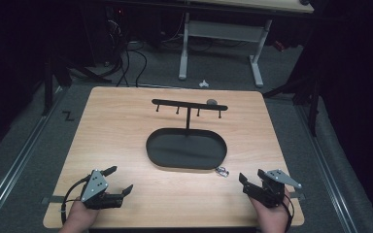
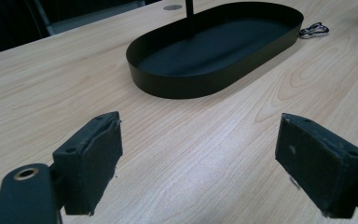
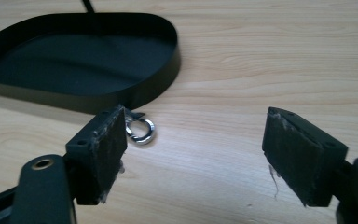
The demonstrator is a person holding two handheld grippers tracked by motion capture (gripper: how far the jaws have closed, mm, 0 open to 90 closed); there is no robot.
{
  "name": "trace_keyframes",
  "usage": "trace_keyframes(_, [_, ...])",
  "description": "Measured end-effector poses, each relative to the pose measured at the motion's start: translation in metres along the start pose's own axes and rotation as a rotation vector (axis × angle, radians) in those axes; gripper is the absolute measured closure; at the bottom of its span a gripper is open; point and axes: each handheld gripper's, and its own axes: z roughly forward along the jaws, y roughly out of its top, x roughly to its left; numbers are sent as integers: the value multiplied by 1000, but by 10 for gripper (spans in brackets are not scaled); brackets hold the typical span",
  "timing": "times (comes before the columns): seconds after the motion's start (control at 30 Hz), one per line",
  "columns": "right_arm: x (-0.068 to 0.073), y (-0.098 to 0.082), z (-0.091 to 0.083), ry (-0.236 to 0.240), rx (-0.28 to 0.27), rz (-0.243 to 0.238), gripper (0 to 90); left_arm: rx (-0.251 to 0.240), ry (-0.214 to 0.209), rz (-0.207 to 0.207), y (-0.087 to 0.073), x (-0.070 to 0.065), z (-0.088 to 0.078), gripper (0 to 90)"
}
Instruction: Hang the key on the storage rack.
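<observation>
right gripper view: right gripper [image 3: 193, 154] fingers wide apart, empty, near metal clip [image 3: 140, 128]; left gripper [image 2: 198, 168] likewise.

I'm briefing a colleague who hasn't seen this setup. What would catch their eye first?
The black oval tray at the middle of the wooden table, with a T-shaped hook stand rising from its far edge. A small silver clasp lies just off the tray's near right rim, ahead of the open right gripper.
</observation>
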Motion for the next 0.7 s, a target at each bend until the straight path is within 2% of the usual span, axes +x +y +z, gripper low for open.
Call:
trace_keyframes(0.1, [3, 3, -1, 22, 23, -23, 220, 1, -1, 0, 0, 0, 0, 152])
trace_keyframes(0.13, [6, 4, 0, 21, 34, -54, 190, 1, -1, 1, 0, 0, 0, 152])
trace_keyframes(0.17, [12, 4, 4, 16, 73, -127, 209, 0, -1, 1, 0, 0, 0, 152])
trace_keyframes(0.27, [21, 4, 7, -7, 92, -205, 200, 3, -4, 5, -1, 1, -1, 152])
trace_keyframes(0.37, [26, 5, 9, -27, 105, -232, 188, 3, -6, 5, -1, 0, 0, 152])
trace_keyframes(0.4, [28, 8, 13, -23, 143, -254, 174, 4, -7, 4, -1, 0, -1, 152])
trace_keyframes(0.43, [28, 8, 13, -23, 143, -254, 174, 4, -7, 4, -1, 0, -1, 152])
trace_keyframes(0.47, [29, 11, 17, -13, 184, -269, 176, 0, -8, 3, -1, 0, -1, 152])
trace_keyframes(0.53, [30, 13, 18, -12, 203, -272, 182, -1, -8, 2, -1, 0, -1, 152])
trace_keyframes(0.57, [30, 17, 21, -27, 238, -298, 207, -2, -11, 4, -1, 0, -2, 152])
trace_keyframes(0.63, [30, 19, 21, -30, 252, -306, 229, -3, -13, 4, 0, 0, -2, 152])
trace_keyframes(0.67, [28, 23, 23, -21, 309, -318, 284, -4, -15, 4, 0, 0, -2, 152])
trace_keyframes(0.7, [28, 23, 23, -21, 309, -318, 284, -4, -15, 4, 0, 0, -2, 152])
